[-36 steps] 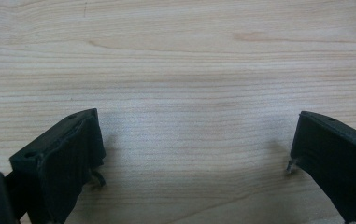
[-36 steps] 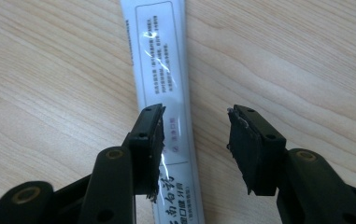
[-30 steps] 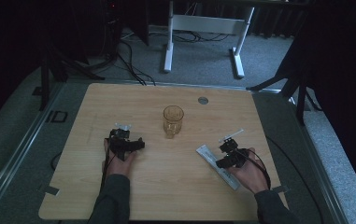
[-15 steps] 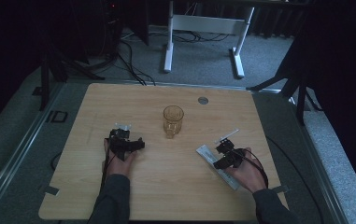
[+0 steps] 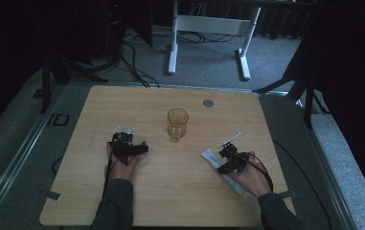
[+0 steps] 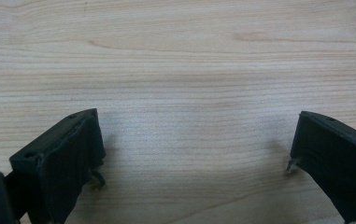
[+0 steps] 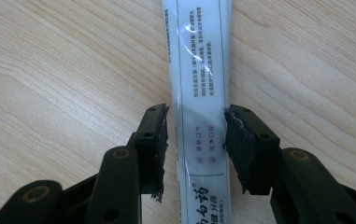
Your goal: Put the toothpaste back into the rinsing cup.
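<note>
A white toothpaste tube [image 7: 199, 56] with printed text lies flat on the wooden table [image 5: 170, 191], at the right [image 5: 209, 155] in the high view. My right gripper [image 7: 196, 135] straddles it, and both jaws are drawn in against its long edges. From above, that gripper [image 5: 222, 161] sits low over the tube's middle, with a hand behind it. My left gripper [image 6: 194, 149] rests on bare wood with its jaws wide apart and nothing between them; it is at the table's left [image 5: 126, 142].
An amber glass cup [image 5: 177, 123] stands upright mid-table between the two hands. A thin white stick-like item [image 5: 231, 139] lies just beyond the right gripper. A small grey disc [image 5: 208, 103] is set into the far part of the tabletop. Dark stands ring the table.
My right gripper has shifted slightly toward the near left and settled over the tube. The left gripper and the cup have not moved.
</note>
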Available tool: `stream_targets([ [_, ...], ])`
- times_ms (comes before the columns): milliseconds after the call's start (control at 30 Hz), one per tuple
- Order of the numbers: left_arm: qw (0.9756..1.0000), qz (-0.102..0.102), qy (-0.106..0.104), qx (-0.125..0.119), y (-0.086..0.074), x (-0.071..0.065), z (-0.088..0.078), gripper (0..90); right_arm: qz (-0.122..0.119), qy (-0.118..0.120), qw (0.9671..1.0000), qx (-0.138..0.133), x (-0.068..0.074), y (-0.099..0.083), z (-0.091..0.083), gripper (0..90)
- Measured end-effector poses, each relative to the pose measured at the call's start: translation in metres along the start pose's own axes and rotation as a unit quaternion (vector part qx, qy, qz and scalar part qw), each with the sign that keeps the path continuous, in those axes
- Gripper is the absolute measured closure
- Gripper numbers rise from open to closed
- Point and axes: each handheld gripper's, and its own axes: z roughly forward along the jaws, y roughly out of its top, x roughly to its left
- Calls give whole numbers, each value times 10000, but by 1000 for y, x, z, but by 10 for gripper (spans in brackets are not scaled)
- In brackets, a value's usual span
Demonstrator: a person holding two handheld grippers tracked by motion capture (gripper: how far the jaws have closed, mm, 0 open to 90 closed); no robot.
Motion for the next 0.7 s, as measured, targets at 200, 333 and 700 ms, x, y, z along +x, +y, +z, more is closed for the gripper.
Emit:
stream_targets([
  [200,10000,1,0,0,0,0,0,19,-45,-28,9998,173,-1,3,2,584],
  [333,10000,1,-2,0,0,0,0,20,-102,-51,9993,347,-1,6,5,585],
  [700,10000,1,-1,2,0,0,0,19,-138,-27,9985,538,-4,9,8,578],
])
